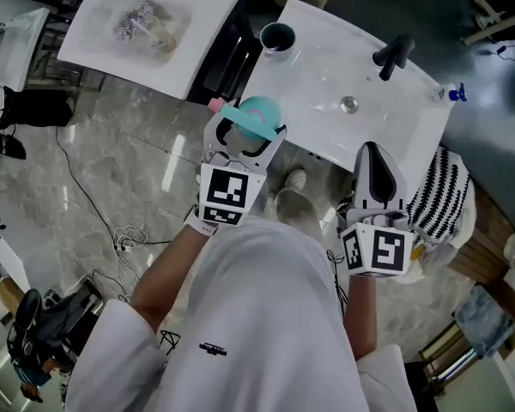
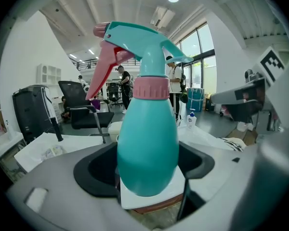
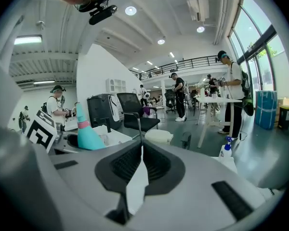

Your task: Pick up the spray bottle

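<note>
Head view first: left gripper [image 1: 245, 134] out ahead of the person, jaws closed on both sides of a teal spray bottle [image 1: 257, 117], upright, at the near left corner of a white sink surface [image 1: 318, 75]. Resting on that corner or lifted just clear of it: cannot tell. Over the near edge of the same surface, well to the right of the bottle, right gripper [image 1: 373, 151] with jaws drawn together. On the surface a black tap [image 1: 393, 54], a drain [image 1: 349, 104] and a dark cup [image 1: 277, 36]; at its far right corner a small blue-topped bottle [image 1: 453, 93]. Beside the right gripper, striped cloth [image 1: 444, 197]. At upper left a second sink surface [image 1: 103, 45], marbled floor [image 1: 112, 170] between.

Left gripper view: round teal body of the bottle filling the gap, gripped low between the two dark jaws, pink collar [image 2: 151, 87] and pink trigger [image 2: 101, 71] above, nozzle toward the left. White corner of the surface just beneath.

Right gripper view: jaws nearly meeting, only a thin slit, nothing in it. Teal bottle small at far left, beside the left gripper's marker cube [image 3: 42, 129]
</note>
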{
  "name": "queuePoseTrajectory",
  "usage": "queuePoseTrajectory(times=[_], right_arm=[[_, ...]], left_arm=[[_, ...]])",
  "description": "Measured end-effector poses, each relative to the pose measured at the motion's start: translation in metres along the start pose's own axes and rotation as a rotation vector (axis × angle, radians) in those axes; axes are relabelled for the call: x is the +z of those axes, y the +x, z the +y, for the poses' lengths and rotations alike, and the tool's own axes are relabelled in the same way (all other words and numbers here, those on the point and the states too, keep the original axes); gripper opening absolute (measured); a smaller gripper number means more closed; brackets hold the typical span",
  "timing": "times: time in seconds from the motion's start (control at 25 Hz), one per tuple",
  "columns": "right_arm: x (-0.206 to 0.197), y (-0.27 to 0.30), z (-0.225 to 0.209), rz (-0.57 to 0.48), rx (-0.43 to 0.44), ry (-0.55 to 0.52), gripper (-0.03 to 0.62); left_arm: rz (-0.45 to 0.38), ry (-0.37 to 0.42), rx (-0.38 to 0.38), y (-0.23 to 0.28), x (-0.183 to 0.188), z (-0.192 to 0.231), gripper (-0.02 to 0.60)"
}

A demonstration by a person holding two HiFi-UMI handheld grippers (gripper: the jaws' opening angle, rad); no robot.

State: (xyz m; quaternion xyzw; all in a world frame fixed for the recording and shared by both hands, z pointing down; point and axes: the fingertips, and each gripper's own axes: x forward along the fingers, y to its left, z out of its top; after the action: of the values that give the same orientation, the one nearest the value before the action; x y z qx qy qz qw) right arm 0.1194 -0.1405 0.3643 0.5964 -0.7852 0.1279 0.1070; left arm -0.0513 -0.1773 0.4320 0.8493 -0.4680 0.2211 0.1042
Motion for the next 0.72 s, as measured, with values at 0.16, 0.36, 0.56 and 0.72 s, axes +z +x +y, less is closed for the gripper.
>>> queuePoseTrajectory(times=[0.16, 0.36, 0.56, 0.72], right_arm=[[0.013, -0.013, -0.013, -0.03, -0.039, -0.014, 0.006], [0.024, -0.032, -0.028, -0.062, -0.092, -0.005, 0.006], [0.035, -0.049, -0.029, -0.086, -0.11, -0.015, 0.006], [0.044, -0.058, -0.025, -0.11, -0.108, -0.045, 0.006]], left_arm=[[-0.026, 0.008, -0.005, -0.023, 0.023, -0.008, 0.376], [-0.046, 0.035, -0.006, -0.046, 0.047, -0.018, 0.376], [-0.06, 0.044, -0.014, -0.062, 0.062, -0.025, 0.376], [-0.064, 0.043, -0.017, -0.07, 0.065, -0.029, 0.376]])
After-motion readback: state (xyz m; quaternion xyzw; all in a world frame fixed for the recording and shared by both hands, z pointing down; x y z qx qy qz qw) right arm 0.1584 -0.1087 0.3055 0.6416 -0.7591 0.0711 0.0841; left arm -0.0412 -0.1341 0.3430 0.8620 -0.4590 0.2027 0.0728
